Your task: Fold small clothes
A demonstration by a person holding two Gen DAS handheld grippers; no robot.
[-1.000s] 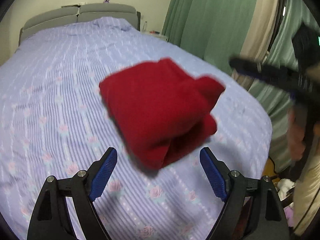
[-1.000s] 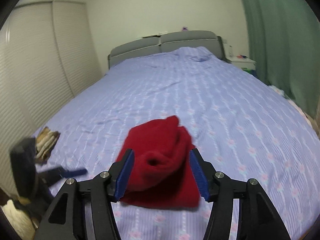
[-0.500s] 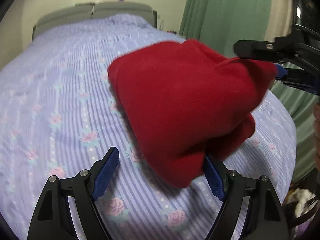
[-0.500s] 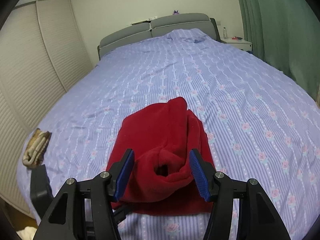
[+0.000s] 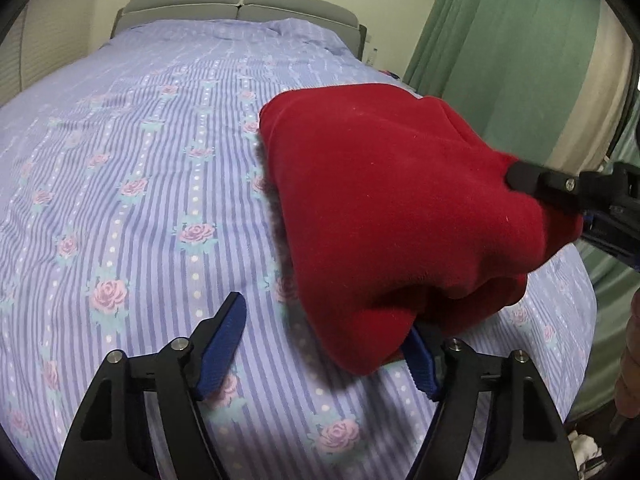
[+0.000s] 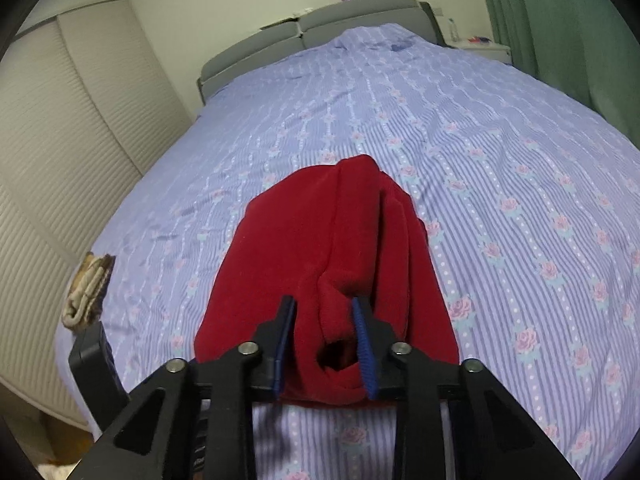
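Observation:
A folded red fleece garment (image 5: pixel 392 208) lies on the bed near its front edge; it also shows in the right wrist view (image 6: pixel 320 256). My right gripper (image 6: pixel 325 342) is shut on the garment's near folded edge, with red cloth bunched between its blue pads; its black fingers (image 5: pixel 560 184) enter the left wrist view from the right. My left gripper (image 5: pixel 324 344) is open, low over the sheet. Its right pad is partly hidden under the garment's near corner, its left pad is over bare sheet.
The bed has a lilac striped sheet with roses (image 5: pixel 132 168) and a grey headboard (image 5: pixel 240 8). Green curtains (image 5: pixel 500 52) hang on the right. A small folded beige cloth (image 6: pixel 88 292) lies at the bed's left edge, beside a slatted wardrobe (image 6: pixel 60 152).
My right gripper has closed on the garment's near edge. My left gripper has moved in close, so the garment's corner now covers its right pad.

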